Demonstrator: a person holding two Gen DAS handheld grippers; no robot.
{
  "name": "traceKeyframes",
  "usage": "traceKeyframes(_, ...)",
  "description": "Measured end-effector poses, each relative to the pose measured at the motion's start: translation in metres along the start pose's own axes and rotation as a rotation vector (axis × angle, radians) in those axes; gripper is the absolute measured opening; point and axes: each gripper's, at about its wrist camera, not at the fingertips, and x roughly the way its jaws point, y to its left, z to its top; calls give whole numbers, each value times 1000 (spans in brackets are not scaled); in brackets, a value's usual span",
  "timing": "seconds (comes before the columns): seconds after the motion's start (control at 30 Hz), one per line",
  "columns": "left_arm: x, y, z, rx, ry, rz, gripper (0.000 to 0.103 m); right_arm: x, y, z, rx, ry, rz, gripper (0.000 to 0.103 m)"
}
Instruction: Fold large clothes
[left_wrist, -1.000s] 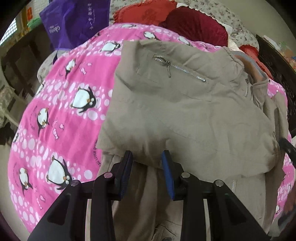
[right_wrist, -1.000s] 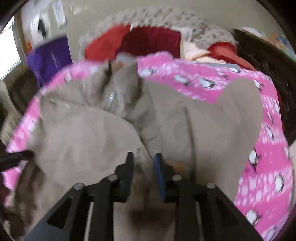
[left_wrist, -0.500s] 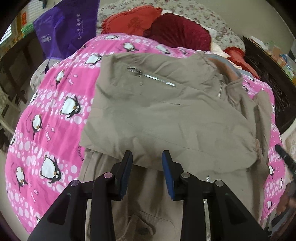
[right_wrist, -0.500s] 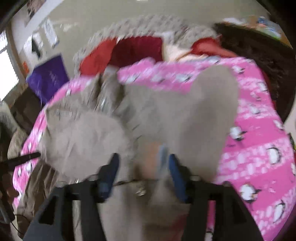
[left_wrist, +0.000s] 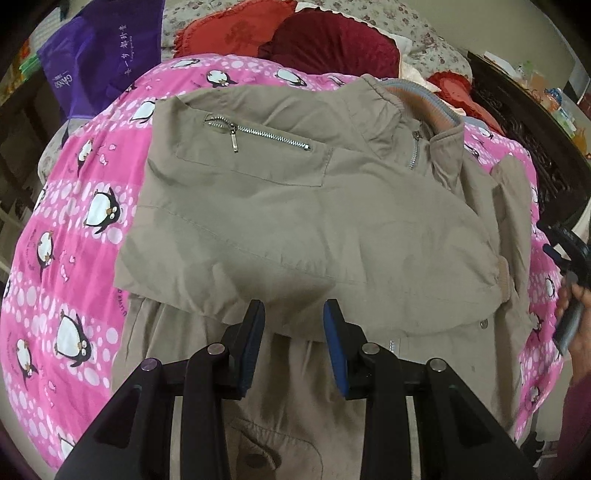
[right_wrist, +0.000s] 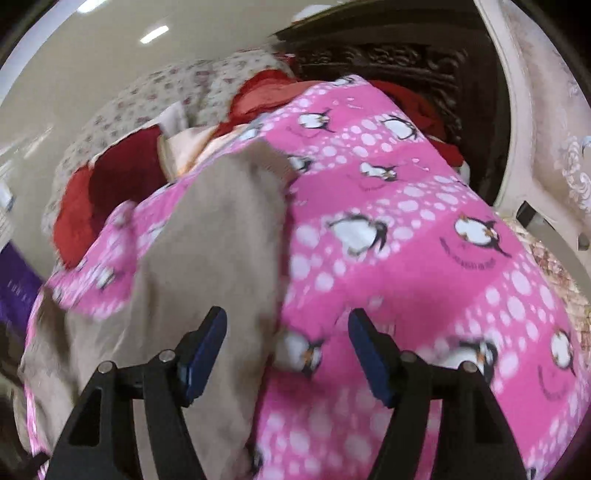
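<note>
Left gripper (left_wrist: 293, 314) points steeply down at the near part of the beige jacket (left_wrist: 295, 206), jaws part-open with a clear gap, pads just over the folded edge, nothing pinched. Right gripper (right_wrist: 288, 325) also tilted down, rolled so the bed looks slanted; its jaws have just been opening and stand wide apart, nothing between the pads, only the jacket's sleeve (right_wrist: 221, 229) and blanket under them. In the left wrist view the right gripper sits at the far right edge of the jacket, held in a hand (left_wrist: 576, 317) with a dark red sleeve below it.

Jacket lies flat on the pink penguin blanket (left_wrist: 66, 229) on the bed, one side folded across its front, chest zipper (left_wrist: 258, 134) up, collar (left_wrist: 424, 99) at the far end. Sleeve stretches out from the jacket toward the pillows. Beyond the jacket's collar: red cushions (left_wrist: 288, 33), floral bedding (left_wrist: 424, 29). Left of the jacket, further back, a purple bag (left_wrist: 99, 55). Right view is motion-blurred.
</note>
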Motion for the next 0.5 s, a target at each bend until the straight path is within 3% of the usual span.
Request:
traceKeyframes(0.27, 10, 7, 5, -28, 31, 13, 20, 55, 14, 36, 42, -4, 58, 68)
traceKeyframes(0.33, 12, 8, 5, -29, 37, 16, 20, 65, 19, 41, 48, 16, 80, 41)
traceKeyframes(0.37, 13, 8, 5, -29, 41, 19, 20, 68, 21, 42, 47, 30, 82, 17)
traceKeyframes(0.4, 13, 9, 5, -31, 42, 17, 20, 69, 23, 43, 41, 44, 78, 6)
traceKeyframes(0.5, 10, 13, 6, -47, 31, -8, 20, 44, 20, 46, 36, 5, 89, 4)
